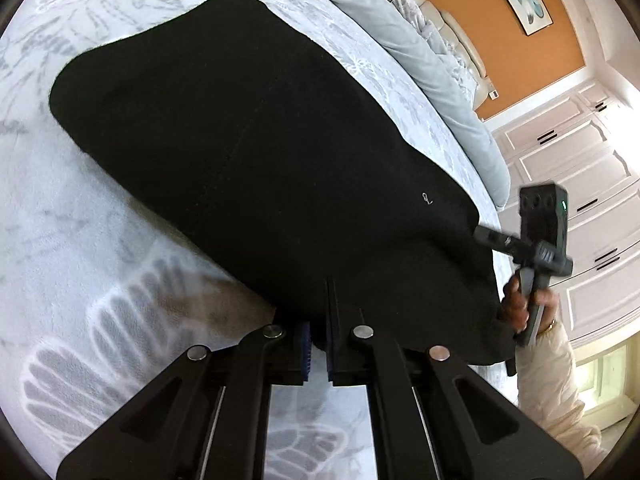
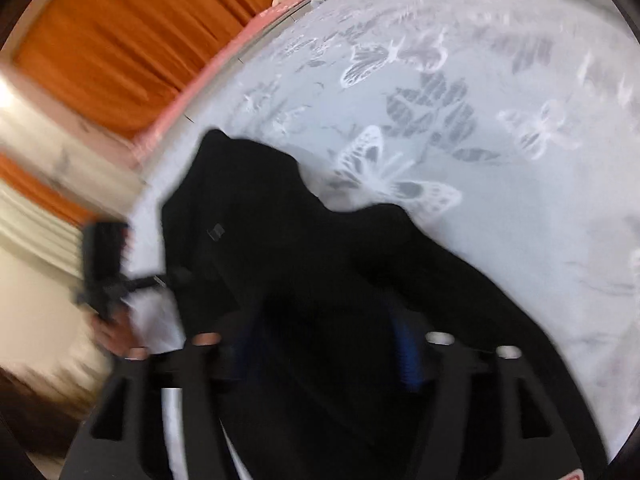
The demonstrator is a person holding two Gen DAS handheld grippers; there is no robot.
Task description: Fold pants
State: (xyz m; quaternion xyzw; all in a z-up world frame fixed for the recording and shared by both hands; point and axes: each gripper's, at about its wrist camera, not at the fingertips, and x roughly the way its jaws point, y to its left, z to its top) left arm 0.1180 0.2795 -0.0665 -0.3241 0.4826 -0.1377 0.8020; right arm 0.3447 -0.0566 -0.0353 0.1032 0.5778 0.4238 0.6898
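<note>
The black pants [image 1: 248, 140] lie folded into a wide band on a pale butterfly-print bedspread [image 1: 80, 260]. My left gripper [image 1: 319, 340] is at their near edge, its blue pads shut on a pinch of the black cloth. A hand holds my right gripper [image 1: 482, 235] at the pants' right end, one fingertip against the cloth. The right wrist view is blurred. There my right gripper [image 2: 326, 344] stands open, its blue pads [image 2: 405, 356] wide apart over the rumpled pants [image 2: 300, 248], not pressing on them. The left gripper [image 2: 100, 272] appears at the far left of this view.
A light blue pillow [image 1: 420, 60] and a cream headboard [image 1: 452, 28] lie beyond the pants. White cabinets [image 1: 580, 168] stand past the bed's right side. An orange curtain [image 2: 120, 40] hangs beyond the bed's other edge. Bare bedspread [image 2: 500, 160] stretches past the pants.
</note>
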